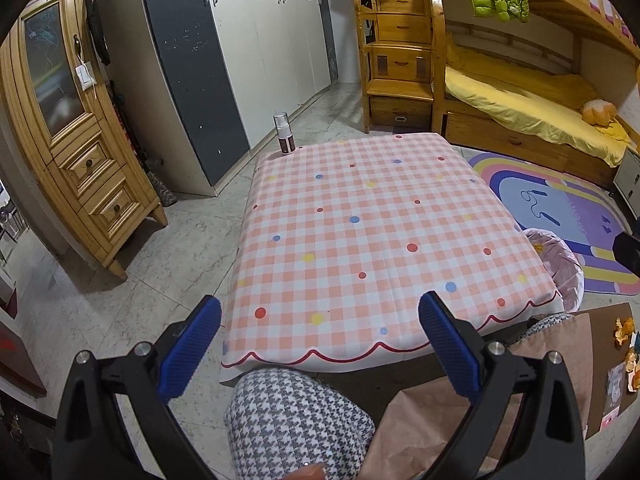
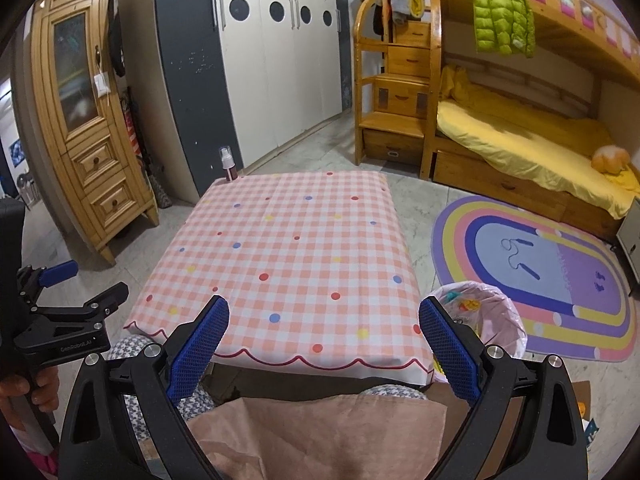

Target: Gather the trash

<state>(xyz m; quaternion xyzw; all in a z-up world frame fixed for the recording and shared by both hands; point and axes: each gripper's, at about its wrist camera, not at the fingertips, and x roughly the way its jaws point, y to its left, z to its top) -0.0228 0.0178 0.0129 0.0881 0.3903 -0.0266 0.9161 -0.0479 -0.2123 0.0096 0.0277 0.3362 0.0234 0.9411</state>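
smooth checked cloth covers the table (image 2: 288, 264), glossy thin plastic lines the bin (image 2: 504, 320), varnished wood cabinet (image 2: 88, 128)

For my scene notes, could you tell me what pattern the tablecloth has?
Pink-and-white gingham tablecloth with scattered coloured dots and a red scalloped hem; clearest in the right wrist view.

Both wrist views look down from the near edge across the checked table (image 1: 360, 220), the left one closer.

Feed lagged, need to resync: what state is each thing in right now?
Left tongs: open, empty.
Right tongs: open, empty.
Trash bin: bag-lined, open, scraps inside.
Spray bottle: upright, capped, on the table's far corner.
Orange peels: loose on brown paper, uncollected.
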